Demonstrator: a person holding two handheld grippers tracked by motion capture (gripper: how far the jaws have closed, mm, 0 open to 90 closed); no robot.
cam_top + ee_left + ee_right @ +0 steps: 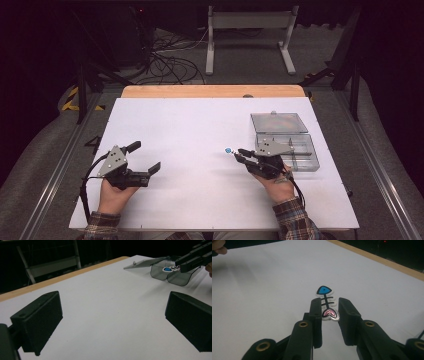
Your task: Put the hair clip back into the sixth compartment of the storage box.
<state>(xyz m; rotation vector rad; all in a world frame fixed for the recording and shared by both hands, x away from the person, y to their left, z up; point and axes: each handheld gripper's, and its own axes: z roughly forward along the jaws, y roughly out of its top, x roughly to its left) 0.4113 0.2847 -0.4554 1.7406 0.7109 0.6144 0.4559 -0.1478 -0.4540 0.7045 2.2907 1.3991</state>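
My right gripper (329, 312) pinching a fish-bone sticker (326, 303) by its pink tail, blue head pointing away over the white table (200, 130), clear box (285, 141) lying open behind, my left gripper (145, 157) gaping empty.

Clear box (285, 142) contents: too small to tell in the high view.
Fish sticker (327, 303) tail: partly hidden between jaws.

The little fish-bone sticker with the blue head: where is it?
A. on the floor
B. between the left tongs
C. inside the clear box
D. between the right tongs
D: the fish-bone sticker sits between the right tongs, out over the white table, not in the clear box.
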